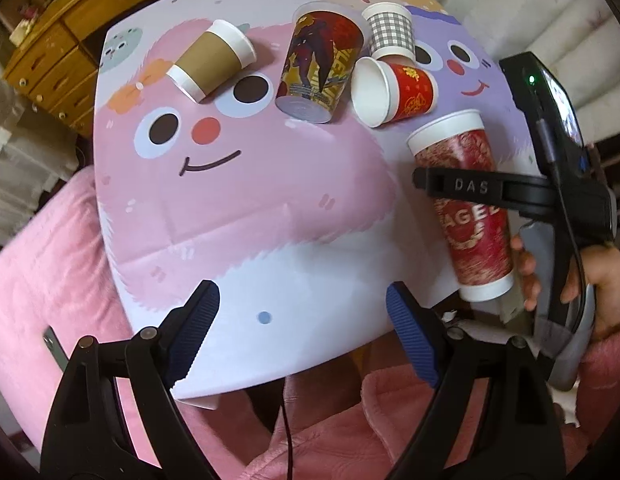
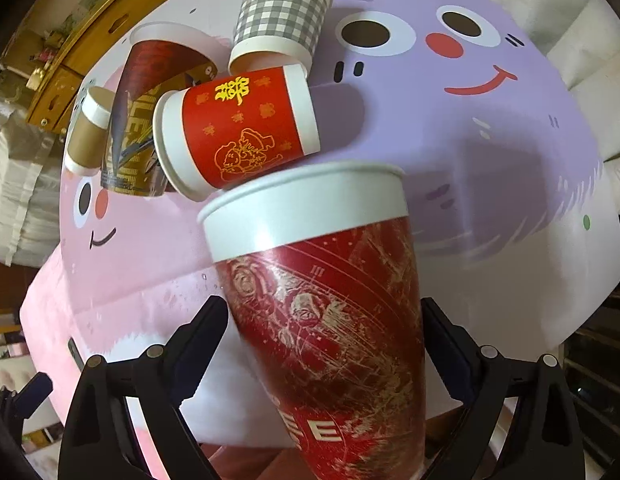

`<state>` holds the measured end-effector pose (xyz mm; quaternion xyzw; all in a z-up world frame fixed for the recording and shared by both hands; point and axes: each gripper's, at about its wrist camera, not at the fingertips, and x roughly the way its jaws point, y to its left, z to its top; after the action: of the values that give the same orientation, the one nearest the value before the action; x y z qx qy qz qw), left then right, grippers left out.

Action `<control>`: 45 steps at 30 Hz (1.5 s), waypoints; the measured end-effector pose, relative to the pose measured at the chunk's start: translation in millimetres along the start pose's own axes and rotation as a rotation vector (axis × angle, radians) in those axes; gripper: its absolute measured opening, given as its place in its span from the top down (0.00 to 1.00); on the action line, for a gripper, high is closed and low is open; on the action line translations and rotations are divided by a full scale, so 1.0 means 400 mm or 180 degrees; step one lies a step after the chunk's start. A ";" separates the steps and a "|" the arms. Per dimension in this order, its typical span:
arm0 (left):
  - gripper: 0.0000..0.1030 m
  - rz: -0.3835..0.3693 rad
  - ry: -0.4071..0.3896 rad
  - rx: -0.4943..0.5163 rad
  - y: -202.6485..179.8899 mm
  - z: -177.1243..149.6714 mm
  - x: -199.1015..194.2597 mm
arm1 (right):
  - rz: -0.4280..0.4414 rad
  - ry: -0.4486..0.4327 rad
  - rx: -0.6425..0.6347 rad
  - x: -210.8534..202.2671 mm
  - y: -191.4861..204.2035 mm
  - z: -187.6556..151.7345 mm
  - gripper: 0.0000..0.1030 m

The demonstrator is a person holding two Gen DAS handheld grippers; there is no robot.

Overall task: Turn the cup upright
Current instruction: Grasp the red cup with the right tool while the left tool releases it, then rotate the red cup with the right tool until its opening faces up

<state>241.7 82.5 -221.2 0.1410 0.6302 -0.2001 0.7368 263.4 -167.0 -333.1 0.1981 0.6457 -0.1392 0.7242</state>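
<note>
Brown-sleeved, comic-print, grey-checked and small red paper cups lie tipped in a cluster at the far side of the cartoon-printed tabletop (image 1: 238, 216), while the left hand-held gripper (image 1: 302, 332) hovers over the near edge, jaws wide and empty. Further right, the right hand-held gripper (image 2: 326, 344) clamps the tall red cup (image 2: 330, 320) around its middle, lifted off the tabletop with its white rim uppermost, apparently ready to be stood upright.

Four cups (image 1: 324, 62) behind held cup (image 1: 462, 200)
</note>
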 end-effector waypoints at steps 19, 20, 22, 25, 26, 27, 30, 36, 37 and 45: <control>0.19 -0.0015 -0.0259 0.0159 0.006 -0.006 -0.045 | 0.0349 -0.1711 -0.0384 -0.264 0.028 -0.164 0.20; 0.19 -0.0014 -0.0267 0.0151 0.007 -0.006 -0.047 | 0.0446 -0.1912 -0.0440 -0.287 0.026 -0.178 0.20; 0.19 -0.0005 -0.0274 0.0129 0.009 -0.007 -0.050 | 0.0608 -0.2188 -0.0546 -0.311 0.026 -0.204 0.20; 0.19 -0.0006 -0.0294 0.0077 0.013 -0.008 -0.054 | 0.0790 -0.2430 -0.0650 -0.324 0.026 -0.241 0.20; 0.19 -0.0005 -0.0298 0.0064 0.014 -0.009 -0.055 | 0.0811 -0.2465 -0.0681 -0.323 0.031 -0.251 0.20; 0.19 -0.0007 -0.0305 0.0052 0.016 -0.011 -0.056 | 0.0802 -0.2483 -0.0723 -0.315 0.038 -0.263 0.20; 0.19 -0.0061 -0.0348 0.0008 0.020 -0.017 -0.063 | 0.0717 -0.2344 -0.0851 -0.278 0.062 -0.277 0.20; 0.19 -0.0147 -0.0539 -0.0157 0.034 -0.042 -0.090 | 0.0740 -0.2313 -0.0903 -0.211 0.090 -0.317 0.20; 0.19 -0.0176 -0.0569 -0.0198 0.038 -0.045 -0.094 | 0.0739 -0.2313 -0.0921 -0.201 0.096 -0.317 0.19; 0.19 -0.0275 -0.0824 -0.0466 0.051 -0.044 -0.137 | 0.0507 -0.1869 -0.1208 -0.158 0.105 -0.331 0.13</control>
<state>229.3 115.0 -170.9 0.0326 0.5483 -0.2016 0.8110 158.3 -71.6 -277.7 0.0614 0.4069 -0.0109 0.9113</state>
